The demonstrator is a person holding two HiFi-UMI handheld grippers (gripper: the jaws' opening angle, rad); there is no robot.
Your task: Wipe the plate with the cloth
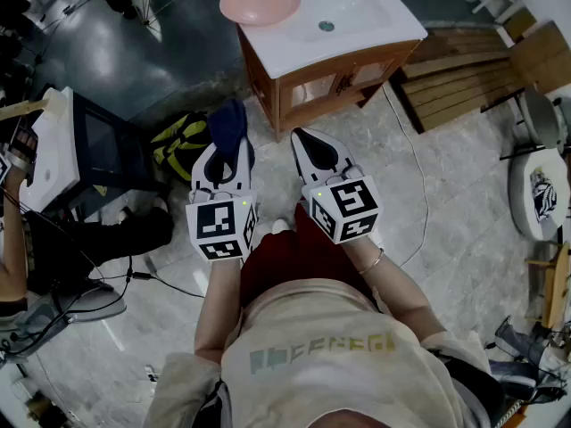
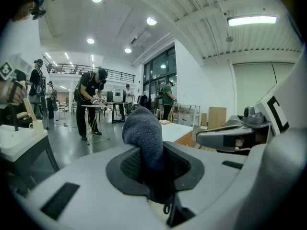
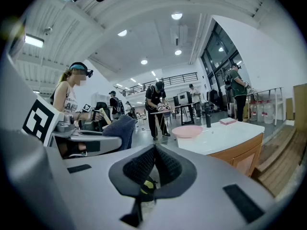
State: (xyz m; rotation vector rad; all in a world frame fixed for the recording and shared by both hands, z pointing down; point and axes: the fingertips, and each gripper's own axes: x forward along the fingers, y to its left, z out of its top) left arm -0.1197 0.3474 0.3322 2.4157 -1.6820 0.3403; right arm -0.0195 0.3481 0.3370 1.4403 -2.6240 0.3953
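The head view looks down on a person standing on a pale floor, both grippers held out in front at the frame's centre. The left gripper has a dark blue cloth sticking out past its tips. The right gripper sits just beside it, tilted toward the upper left.

The pink plate lies at the top centre of this view, on the left end of a white sink counter over a wooden cabinet. It is well apart from both grippers. A yellow and black bag lies on the floor left of the cloth.

The left gripper view settles what the head view leaves unclear. The left gripper's jaws are pinching the cloth, which rises in a rounded fold above the dark pads. The plate does not show here; the right gripper's side fills the right middle.

In the right gripper view, the right gripper's jaws are pressed together with nothing between them. This view catches the plate side-on at centre right, on the counter. The cloth shows at centre left.
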